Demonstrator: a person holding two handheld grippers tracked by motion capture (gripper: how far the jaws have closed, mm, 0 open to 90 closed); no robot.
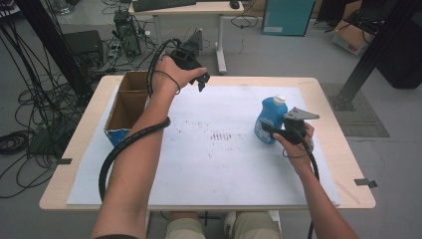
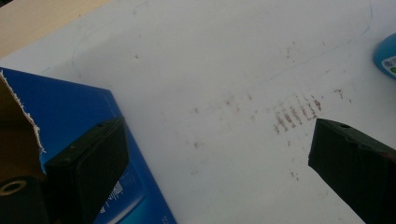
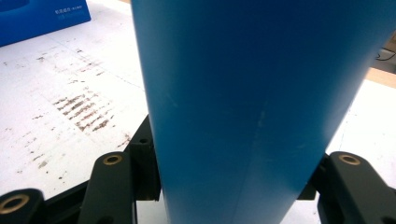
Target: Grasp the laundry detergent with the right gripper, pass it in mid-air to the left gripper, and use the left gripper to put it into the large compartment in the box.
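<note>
Nothing is reading clearly from here: white print on the blue cardboard box (image 2: pixel 116 193) and the bottle's label (image 2: pixel 390 65) are blurring out.

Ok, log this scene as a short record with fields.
right gripper: shut on the blue bottle, jaws on either side of its body
blue bottle: upright on the white sheet, white cap on
left gripper: open, nothing between its jaws, raised near the table's far edge
cardboard box: open-topped, blue outside, at the table's left side
</note>
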